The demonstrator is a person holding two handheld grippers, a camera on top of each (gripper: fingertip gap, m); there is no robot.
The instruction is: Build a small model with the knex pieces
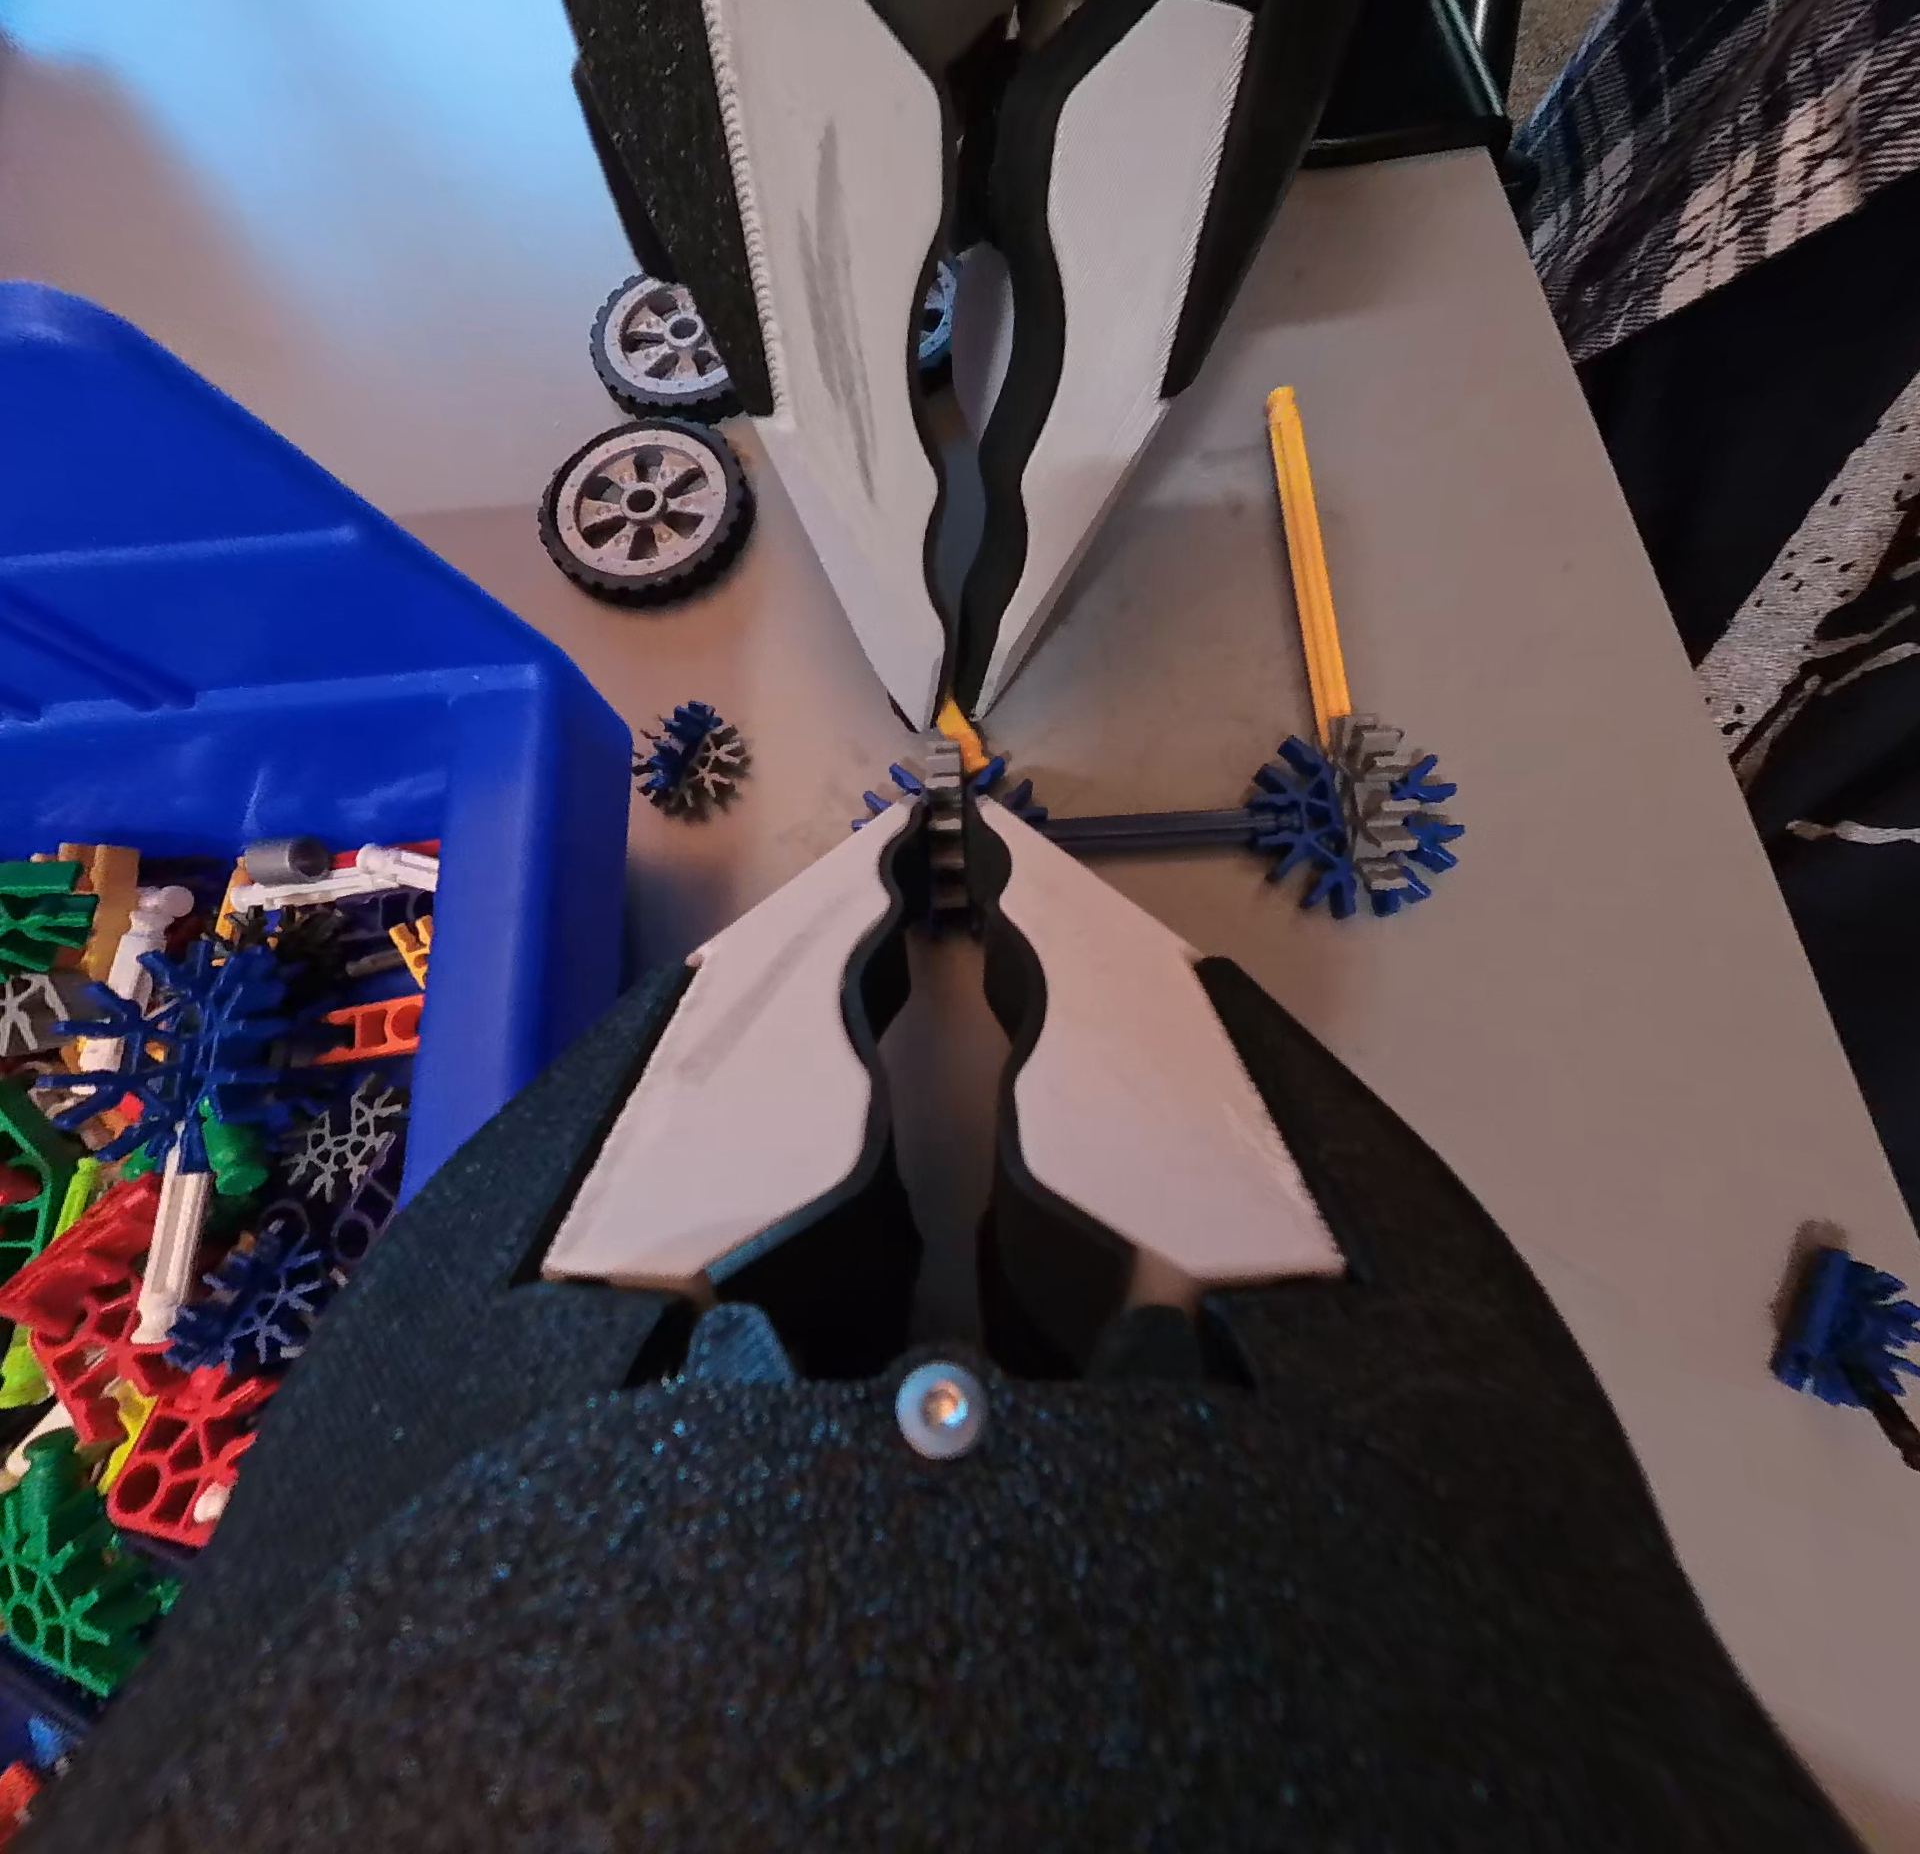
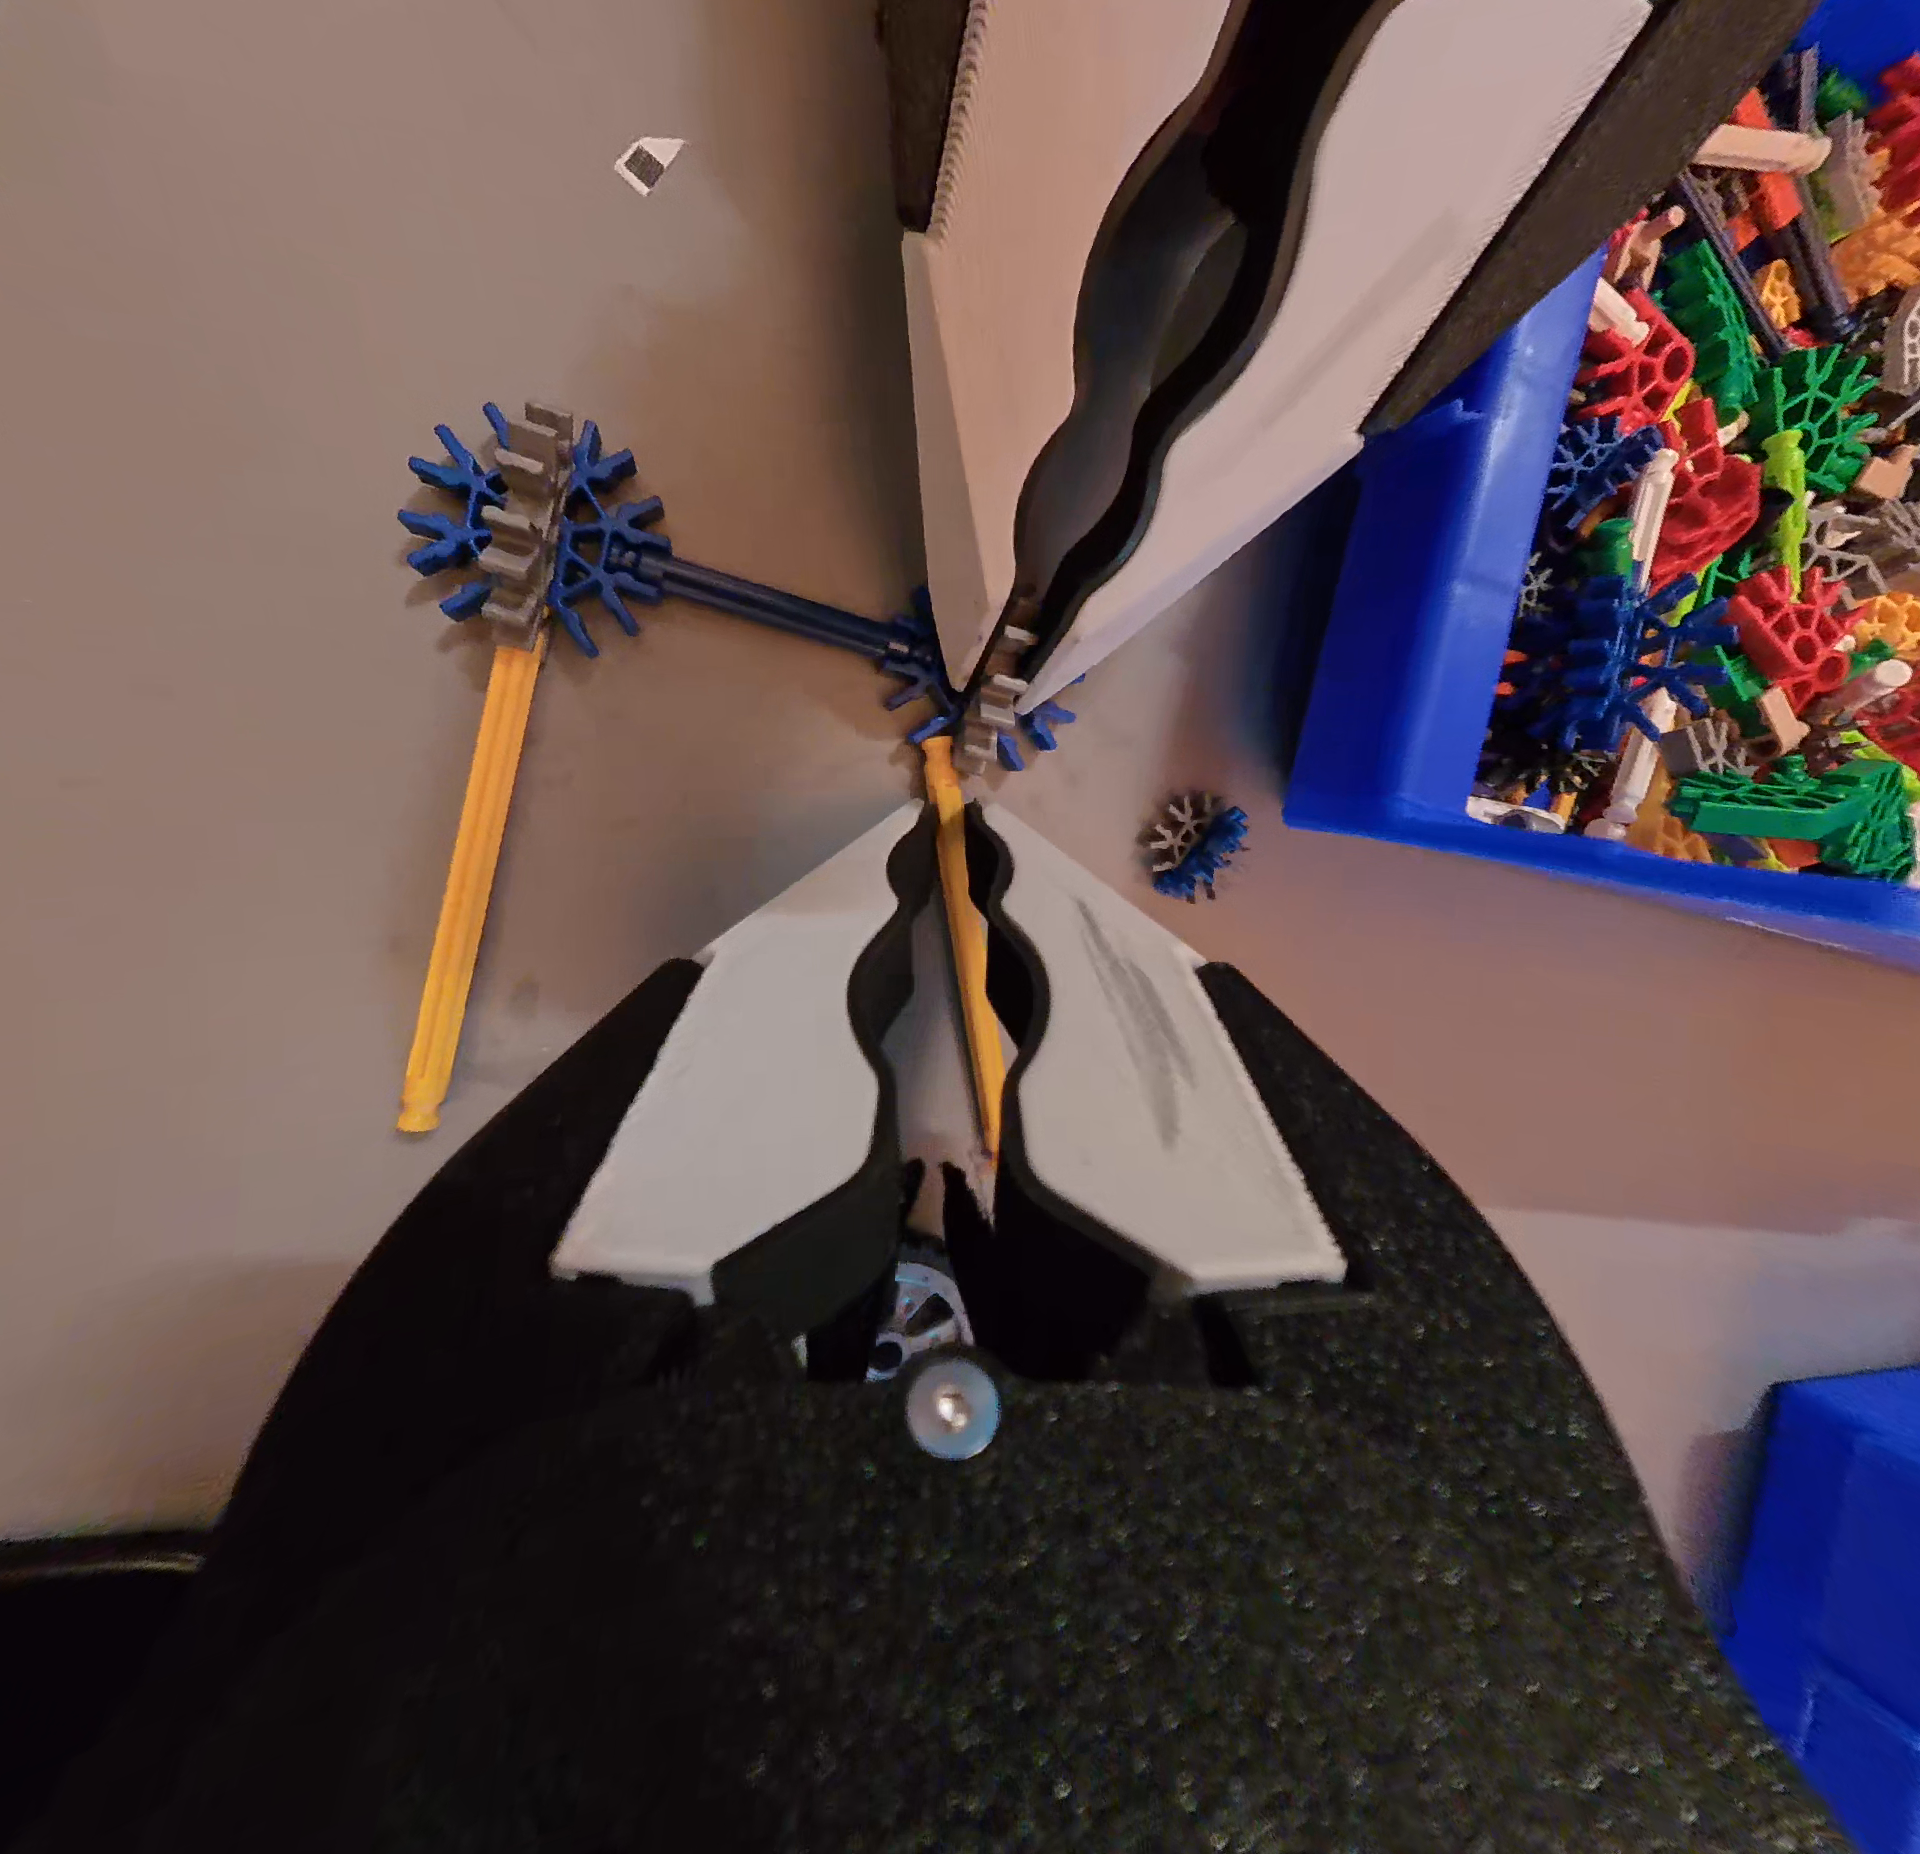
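Note:
My left gripper [image 1: 948,817] is shut on a grey-and-blue connector hub [image 1: 948,781] that rests on the table. My right gripper [image 2: 951,817] is shut on a short yellow rod [image 2: 966,952], whose tip touches that hub [image 2: 987,718]. The two grippers meet tip to tip; the right gripper [image 1: 954,715] comes in from the top of the left wrist view. A dark blue rod [image 1: 1143,825] joins the hub to a second blue-and-grey hub [image 1: 1351,828], which carries a long yellow rod [image 1: 1307,557].
A blue bin [image 1: 499,765] full of mixed coloured pieces stands beside the grippers. Two grey wheels [image 1: 644,511] and a loose connector [image 1: 691,760] lie near it. Another blue piece [image 1: 1849,1326] lies by the table's curved edge. A second blue bin [image 2: 1839,1596] shows at the lower right. My left and right fingertips are right by each other. The blue piece [image 1: 1849,1326] is about 15 centimetres from both grippers' fingertips.

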